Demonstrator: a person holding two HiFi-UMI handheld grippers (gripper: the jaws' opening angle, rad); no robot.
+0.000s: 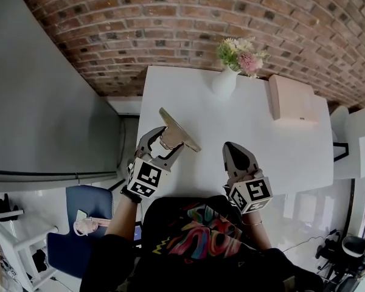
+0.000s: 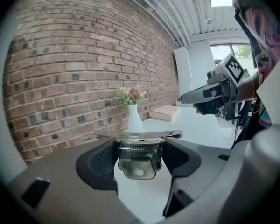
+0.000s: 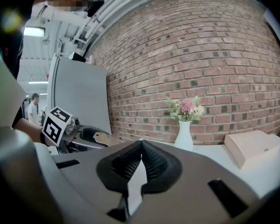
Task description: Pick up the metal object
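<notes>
Left gripper view shows the left gripper [image 2: 139, 146] clamped on the sprung base of the metal object [image 2: 139, 161], whose flat blade lies crosswise above the white table [image 2: 191, 125], a hold that seems meant to keep it level. The right gripper [image 3: 141, 149], jaws pressed together on nothing, hangs near the table's front edge, apparently kept clear.

Between the jaws of the left gripper [image 2: 139, 148], the clip [image 2: 139, 161] is gleaming silver-grey, with a brassy tinge on its flat plate. The left gripper and the right gripper [image 3: 141, 146] are showing grey bodies, black ribbed pads [image 2: 100, 164] and black-and-white square patterns on their cubes [image 1: 145, 178]. Beyond the jaws, the table [image 1: 249, 132] and vase [image 1: 224, 83] are showing white, the flowers [image 1: 242, 52] pink, cream and green, the box [image 1: 292, 97] pale tan, and the wall [image 1: 188, 23] red-brown brick with pale mortar.
</notes>
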